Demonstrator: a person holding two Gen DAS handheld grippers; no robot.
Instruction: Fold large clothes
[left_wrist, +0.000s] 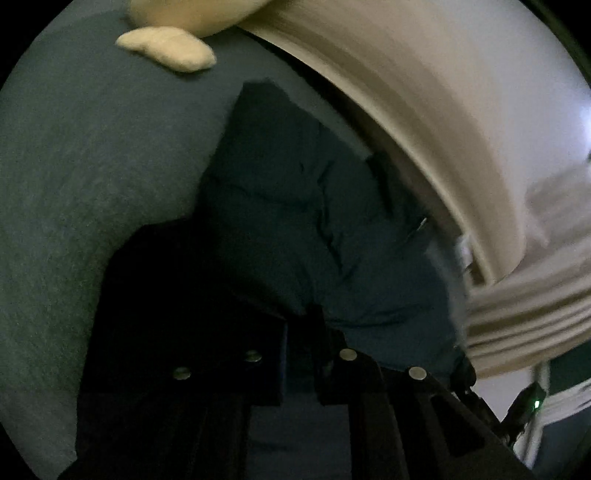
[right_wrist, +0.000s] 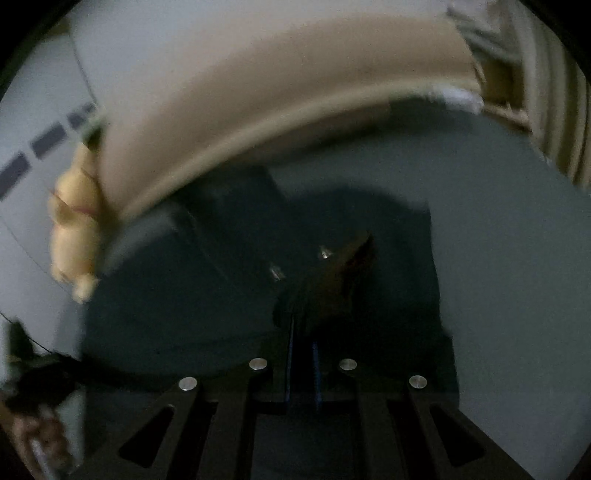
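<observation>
A large dark blue garment (left_wrist: 314, 236) lies rumpled on a blue-grey bed sheet (left_wrist: 92, 177). My left gripper (left_wrist: 301, 321) is shut on a fold of the garment's near edge. In the right wrist view the same garment (right_wrist: 192, 295) hangs and spreads ahead, with metal snaps (right_wrist: 325, 253) and a brown lining patch (right_wrist: 351, 258) showing. My right gripper (right_wrist: 303, 332) is shut on the garment's dark cloth. Both views are dim and blurred.
A cream plush toy (left_wrist: 170, 48) lies at the far end of the bed and also shows in the right wrist view (right_wrist: 75, 229). A beige padded headboard (right_wrist: 258, 110) curves behind the bed. Pale curtains (left_wrist: 528, 314) hang at the right.
</observation>
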